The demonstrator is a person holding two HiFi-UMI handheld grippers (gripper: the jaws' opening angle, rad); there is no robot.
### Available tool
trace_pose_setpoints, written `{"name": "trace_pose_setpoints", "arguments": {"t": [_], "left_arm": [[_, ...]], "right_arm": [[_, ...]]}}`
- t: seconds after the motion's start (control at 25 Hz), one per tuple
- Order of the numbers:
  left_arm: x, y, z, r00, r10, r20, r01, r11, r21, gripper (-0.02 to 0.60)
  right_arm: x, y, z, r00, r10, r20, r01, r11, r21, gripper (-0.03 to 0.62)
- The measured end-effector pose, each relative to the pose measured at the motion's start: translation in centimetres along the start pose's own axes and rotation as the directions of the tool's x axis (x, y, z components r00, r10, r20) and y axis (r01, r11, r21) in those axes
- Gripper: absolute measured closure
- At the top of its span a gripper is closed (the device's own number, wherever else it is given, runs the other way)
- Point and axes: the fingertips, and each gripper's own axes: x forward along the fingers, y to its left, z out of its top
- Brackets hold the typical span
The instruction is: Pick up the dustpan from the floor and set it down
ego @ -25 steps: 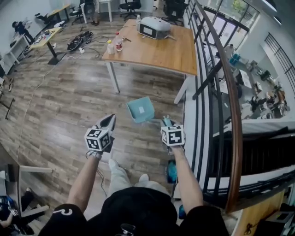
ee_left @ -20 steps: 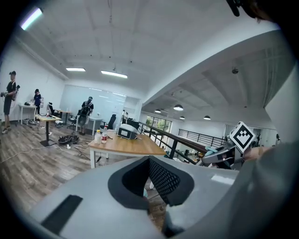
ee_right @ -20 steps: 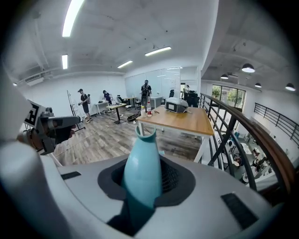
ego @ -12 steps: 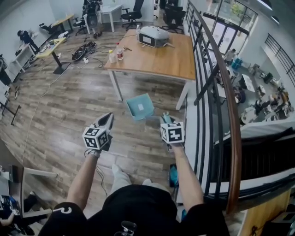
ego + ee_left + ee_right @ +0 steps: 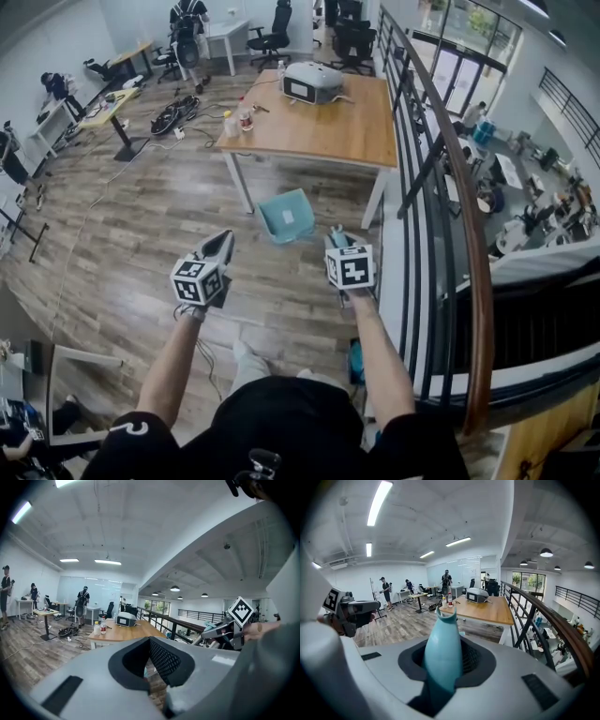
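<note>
The dustpan is teal and hangs tilted above the wooden floor, in front of the table's legs. Its handle runs back between the jaws of my right gripper, which is shut on it. In the right gripper view the handle rises upright out of the black pads and hides the pan. My left gripper hovers to the left of the dustpan, apart from it, its jaws closed to a point with nothing between them. The left gripper view shows the right gripper with the teal handle.
A wooden table stands just beyond the dustpan, carrying a white device and bottles. A dark metal railing runs close along the right. Cables and desks lie at the far left; people stand at the back.
Both grippers have risen a little, and the dustpan has come up with the right one. The grip on the handle is unchanged.
</note>
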Motion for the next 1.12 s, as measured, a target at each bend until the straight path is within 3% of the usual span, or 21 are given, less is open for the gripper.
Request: {"name": "trace_pose_setpoints", "arguments": {"t": [0.64,1.12], "left_arm": [[-0.4,-0.7,-0.1,1.0,0.008,0.004,-0.009,1.0,0.016,0.583],[0.5,-2.6,-1.1,1.0,-0.028,-0.014,0.028,0.999,0.022,0.583]], "right_arm": [[-0.8,0.3,0.0,1.0,0.007,-0.002,-0.007,1.0,-0.019,0.513],[-2.0,-0.6,-1.9,1.0,-0.002,-0.024,0.002,1.0,0.003,0.513]]}}
